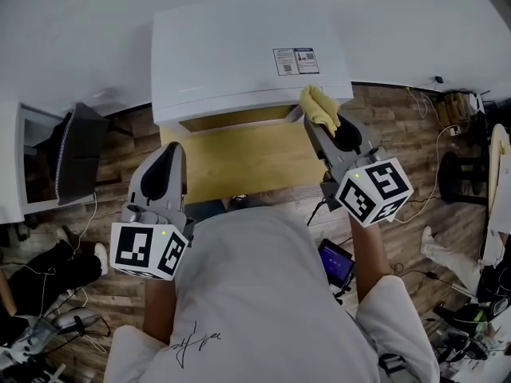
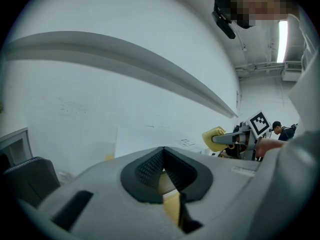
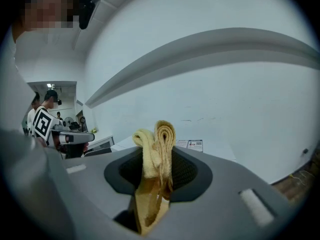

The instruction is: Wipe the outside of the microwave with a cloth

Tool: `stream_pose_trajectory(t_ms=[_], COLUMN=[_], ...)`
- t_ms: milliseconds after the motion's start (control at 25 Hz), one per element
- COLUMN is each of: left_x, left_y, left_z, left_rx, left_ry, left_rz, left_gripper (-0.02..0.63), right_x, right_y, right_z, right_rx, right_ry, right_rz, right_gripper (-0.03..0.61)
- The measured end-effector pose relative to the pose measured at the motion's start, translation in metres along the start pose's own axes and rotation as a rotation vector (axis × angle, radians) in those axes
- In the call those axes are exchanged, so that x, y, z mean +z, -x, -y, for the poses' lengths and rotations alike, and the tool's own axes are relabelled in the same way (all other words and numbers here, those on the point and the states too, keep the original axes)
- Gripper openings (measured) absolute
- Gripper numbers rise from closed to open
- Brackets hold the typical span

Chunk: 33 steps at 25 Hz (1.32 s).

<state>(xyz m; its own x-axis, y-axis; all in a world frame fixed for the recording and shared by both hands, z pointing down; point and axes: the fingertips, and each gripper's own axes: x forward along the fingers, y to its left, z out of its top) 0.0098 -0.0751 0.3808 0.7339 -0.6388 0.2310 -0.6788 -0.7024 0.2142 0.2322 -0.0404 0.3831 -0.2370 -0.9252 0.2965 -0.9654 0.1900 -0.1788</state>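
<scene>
The white microwave point(image 1: 247, 54) stands on a yellow table point(image 1: 239, 162), seen from above, with a label point(image 1: 295, 61) on its top. My right gripper point(image 1: 321, 122) is shut on a folded yellow cloth point(image 1: 319, 106), which sits at the microwave's front right edge. In the right gripper view the cloth point(image 3: 157, 146) stands up between the jaws, with the microwave's top point(image 3: 220, 154) just behind it. My left gripper point(image 1: 170, 154) hangs over the table's left edge, shut and holding nothing. In the left gripper view its pads point(image 2: 150, 166) meet, and the cloth point(image 2: 214, 138) shows far right.
A dark monitor point(image 1: 76, 150) and a white cabinet point(image 1: 12, 166) stand at the left. Cables and gear lie on the wooden floor at the right point(image 1: 447, 134), and a small screen point(image 1: 335, 262) sits by my right arm. People stand in the background.
</scene>
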Motion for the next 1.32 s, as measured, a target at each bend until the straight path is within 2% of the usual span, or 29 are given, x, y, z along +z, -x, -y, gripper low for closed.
stream_pose_trajectory(t_ms=[240, 640, 960, 1320], left_x=[-0.001, -0.011, -0.012, -0.021], left_y=[0.008, 0.008, 0.014, 0.013], left_z=[0.005, 0.009, -0.002, 0.0], left_rx=[0.0, 0.002, 0.052, 0.058], left_ry=[-0.011, -0.003, 0.002, 0.011], left_rz=[0.007, -0.004, -0.013, -0.037], left_gripper=[-0.011, -0.011, -0.011, -0.011], right_x=[-0.005, -0.009, -0.011, -0.035], right_y=[0.019, 0.029, 0.032, 0.04], right_z=[0.001, -0.002, -0.004, 0.003], right_rx=[-0.009, -0.029, -0.022, -0.07], right_ry=[-0.007, 0.031, 0.034, 0.006], right_rz=[0.044, 0.045, 0.04, -0.036], right_gripper=[0.126, 0.123, 0.123, 0.121])
